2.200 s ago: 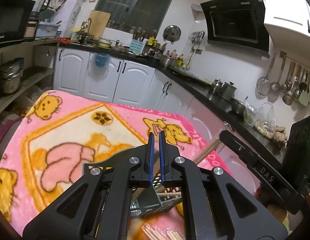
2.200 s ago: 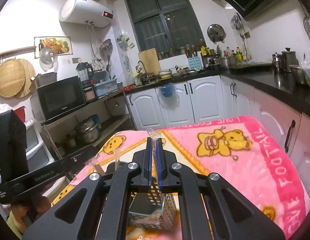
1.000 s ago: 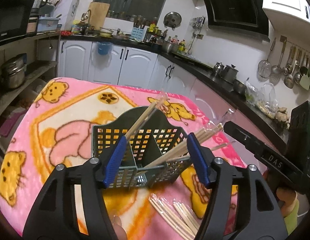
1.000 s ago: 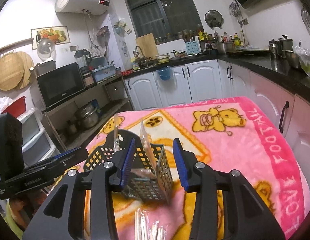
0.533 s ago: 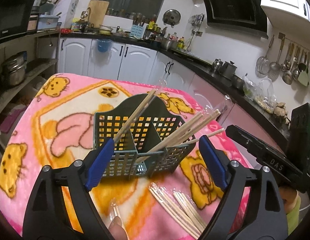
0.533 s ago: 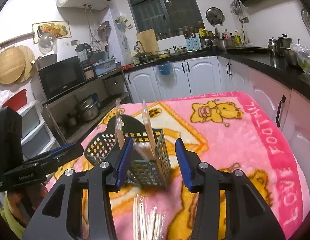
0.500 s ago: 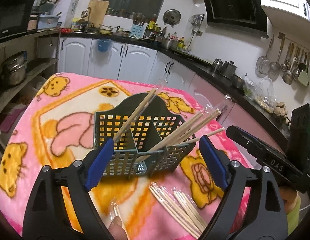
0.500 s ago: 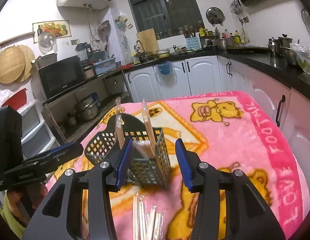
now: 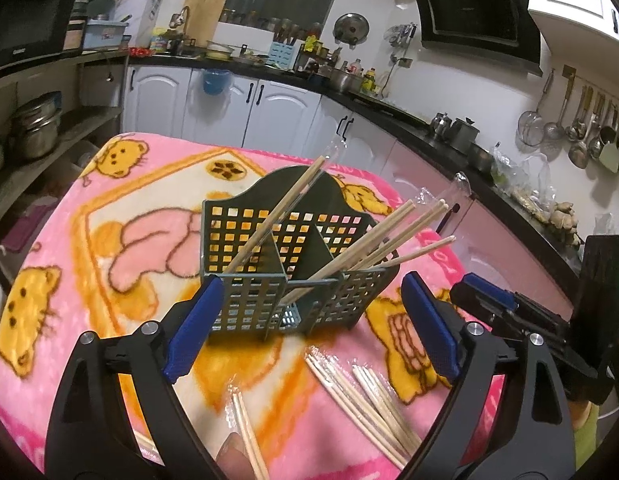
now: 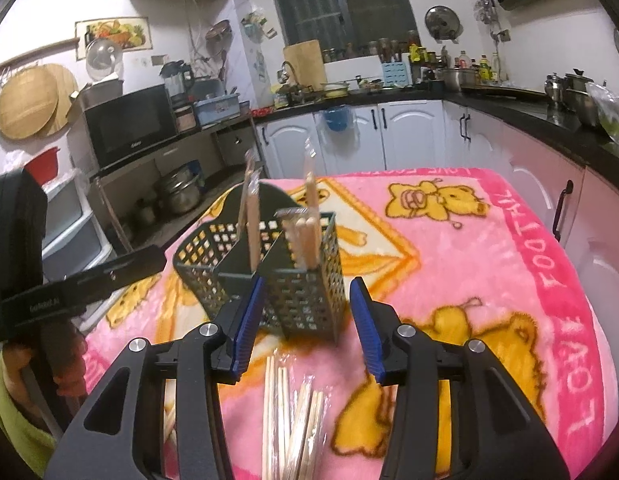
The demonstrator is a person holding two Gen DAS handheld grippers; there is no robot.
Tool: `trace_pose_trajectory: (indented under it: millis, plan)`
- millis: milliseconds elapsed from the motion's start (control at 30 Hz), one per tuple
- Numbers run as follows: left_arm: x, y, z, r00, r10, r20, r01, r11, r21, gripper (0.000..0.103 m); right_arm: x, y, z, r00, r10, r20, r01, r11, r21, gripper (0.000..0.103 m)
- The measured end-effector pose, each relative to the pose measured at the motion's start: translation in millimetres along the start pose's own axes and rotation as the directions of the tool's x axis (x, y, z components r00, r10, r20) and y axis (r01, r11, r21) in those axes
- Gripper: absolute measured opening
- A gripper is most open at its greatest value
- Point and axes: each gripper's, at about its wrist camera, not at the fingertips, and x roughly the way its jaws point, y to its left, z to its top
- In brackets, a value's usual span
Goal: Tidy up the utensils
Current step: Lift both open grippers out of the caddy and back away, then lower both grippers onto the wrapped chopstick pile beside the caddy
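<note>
On the blanket-covered tabletop (image 9: 109,208), left wrist view: caddy (image 9: 293,256) stands upright, chopsticks (image 9: 373,240) leaning in its compartments. Left gripper (image 9: 309,328) spread wide, holding nothing, near the caddy. Loose chopsticks (image 9: 365,396) lie before it.

Right wrist view: right gripper (image 10: 305,324) likewise wide apart and empty, caddy (image 10: 269,276) just ahead, loose chopsticks (image 10: 293,416) beneath.

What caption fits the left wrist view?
Open left gripper facing a basket holding chopsticks, more loose on the blanket.
</note>
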Motion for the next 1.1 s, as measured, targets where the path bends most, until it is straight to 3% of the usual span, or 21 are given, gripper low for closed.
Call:
trace_pose_trajectory:
  millis: [667, 1033, 1100]
  plan:
    - [-7.4, 11.4, -14.0, 0.999, 0.025, -0.023, -0.026, 0.999, -0.029, 0.082, 10.2, 14.8, -23.7, 0.996, 0.021, -0.084, -0.025, 0.999, -0.048, 0.029]
    - [1.9, 19.2, -25.8, 0.997, 0.039, -0.068, -0.043, 0.998, -0.048, 0.082, 32.5, 11.8, -36.3, 0.985, 0.023, -0.173, -0.032, 0.998, -0.047, 0.023]
    - [3.9, 19.1, -28.6, 0.996, 0.040, -0.077, -0.043, 0.998, -0.043, 0.077, 38.4, 10.4, -39.0, 0.981, 0.019, -0.194, -0.029, 0.998, -0.048, 0.023]
